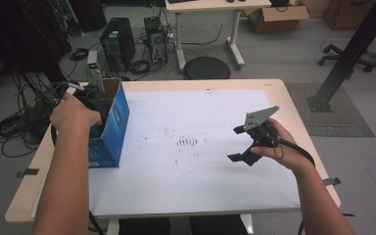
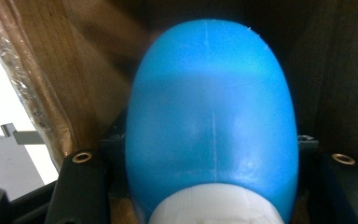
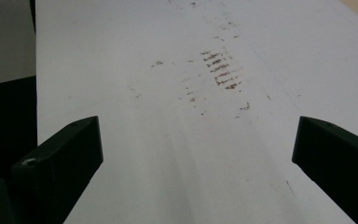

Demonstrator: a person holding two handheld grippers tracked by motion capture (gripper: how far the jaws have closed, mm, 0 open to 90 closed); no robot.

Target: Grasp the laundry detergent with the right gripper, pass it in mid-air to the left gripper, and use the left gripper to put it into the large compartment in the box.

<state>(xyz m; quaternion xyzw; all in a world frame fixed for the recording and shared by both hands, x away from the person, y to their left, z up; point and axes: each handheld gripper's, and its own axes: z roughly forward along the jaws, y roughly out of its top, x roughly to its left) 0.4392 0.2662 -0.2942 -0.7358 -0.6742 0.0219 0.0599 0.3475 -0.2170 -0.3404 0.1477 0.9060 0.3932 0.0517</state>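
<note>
I am reaching my left gripper (image 1: 95, 105) down into the open top of the blue cardboard box (image 1: 111, 128), which is standing at the left edge of the white sheet (image 1: 196, 181) that covers the table (image 1: 301, 122). In the left gripper view my two black jaws are clamping a blue bottle (image 2: 212, 116) between them, pressing on both its sides; its white cap (image 2: 214, 210) is sitting nearest the camera and its rounded blue body is pointing away, deeper into the box, with the brown inner walls of the box rising close around it. My right gripper (image 1: 247, 142) is hovering over the sheet well to the right of the box, its grey plate tilted upward. In the right gripper view its jaws are standing wide apart with nothing between them, just the sheet and a patch of brown scuff marks (image 3: 221, 70) lying beyond them.
</note>
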